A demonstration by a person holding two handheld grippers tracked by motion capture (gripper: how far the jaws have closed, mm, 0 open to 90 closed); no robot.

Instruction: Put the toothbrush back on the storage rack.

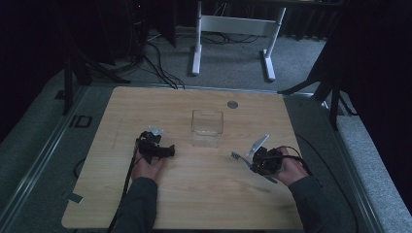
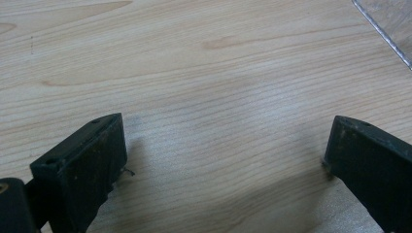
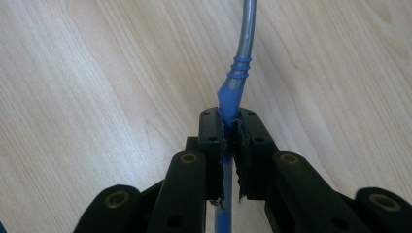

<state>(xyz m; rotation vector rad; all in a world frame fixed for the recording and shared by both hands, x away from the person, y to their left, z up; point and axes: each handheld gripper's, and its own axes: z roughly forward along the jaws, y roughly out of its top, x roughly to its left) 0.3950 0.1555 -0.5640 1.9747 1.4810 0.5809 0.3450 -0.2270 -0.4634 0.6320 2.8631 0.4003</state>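
Note:
A toothbrush (image 1: 241, 160) with a blue handle and a grey neck (image 3: 240, 58) is clamped by its handle in my right gripper (image 1: 252, 165), low over the right part of the wooden table; its bristle head points left. In the right gripper view the jaws (image 3: 230, 128) press on the blue handle from both sides. My left gripper (image 1: 167, 151) rests at the left of the table, open, with bare wood between its fingers (image 2: 226, 141). A clear plastic box (image 1: 207, 127) stands between the two grippers, a little farther back.
The table (image 1: 204, 194) has a round grey cap (image 1: 232, 104) near its far edge. A corner of the clear box (image 2: 388, 24) shows at the top right of the left gripper view. Cables trail from both grippers toward the near edge.

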